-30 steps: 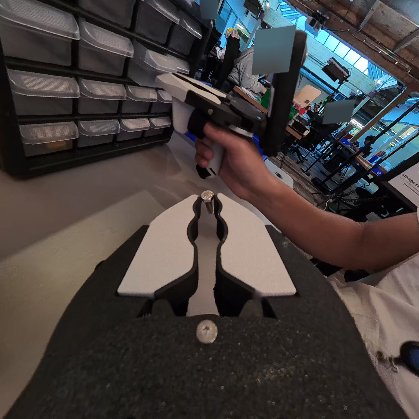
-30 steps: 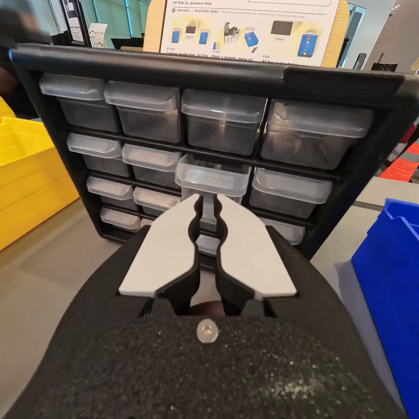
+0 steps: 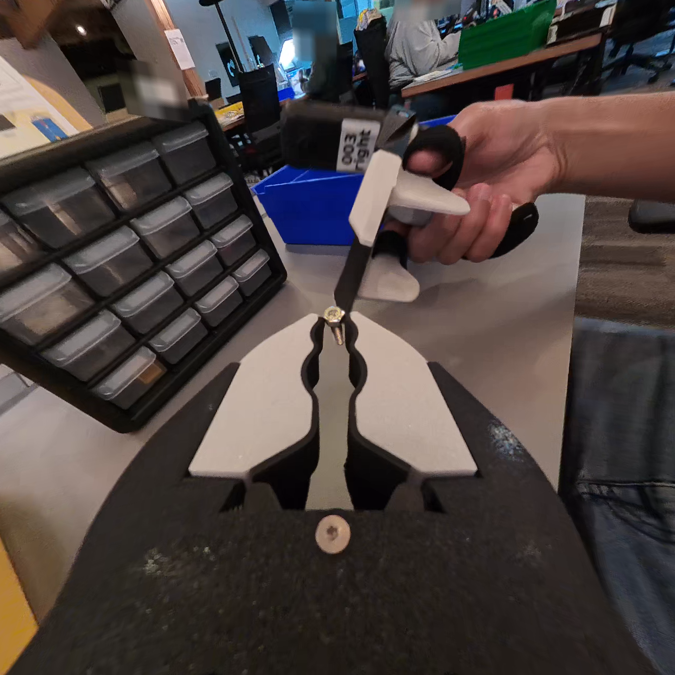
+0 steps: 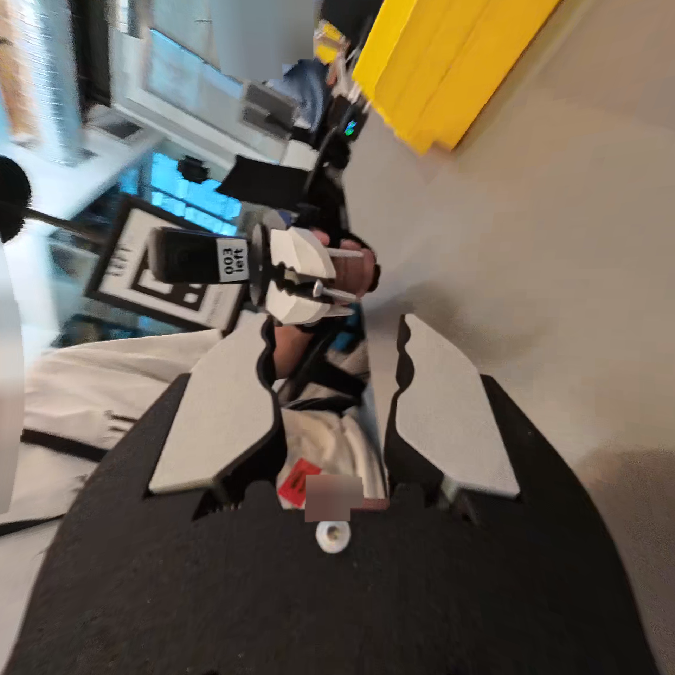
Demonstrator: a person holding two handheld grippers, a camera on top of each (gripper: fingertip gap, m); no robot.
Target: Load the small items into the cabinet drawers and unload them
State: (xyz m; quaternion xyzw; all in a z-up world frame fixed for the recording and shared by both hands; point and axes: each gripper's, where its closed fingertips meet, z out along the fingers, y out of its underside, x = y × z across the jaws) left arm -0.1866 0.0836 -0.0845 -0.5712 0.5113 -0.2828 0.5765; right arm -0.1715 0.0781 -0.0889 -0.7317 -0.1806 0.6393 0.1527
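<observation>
Grey tabletop (image 3: 475,328) in an open workshop, desks and seated people blurred behind. Black cabinet (image 3: 233,153) at left in the left wrist view, standing on the table, with four columns of clear drawers (image 3: 109,261), all pushed in; contents too dim to tell. Blue bin (image 3: 310,212) just beyond the cabinet's right end, on the table. Left gripper (image 3: 334,321) in the foreground, fingers nearly closed and clenched on a small silver bolt (image 3: 335,323): hex head at the fingertips, threaded shank pointing back between the fingers, held above the table and apart from the cabinet. Right gripper (image 3: 350,296) in a hand (image 3: 504,175) at upper right, turned toward the left gripper, one black fingertip touching or just beside the bolt head; the second finger (image 3: 387,283) spread well away from it. In the right wrist view, frame rolled sideways and blurred; right gripper (image 4: 334,327) fingers spread wide, nothing between them. Farther off, left gripper (image 4: 310,288) seen head-on, bolt (image 4: 328,290) pinched at its tips, bolt head facing the camera. Yellow bin (image 4: 449,69) at upper right on the table (image 4: 548,255). White sleeve (image 4: 109,383) at lower left.
</observation>
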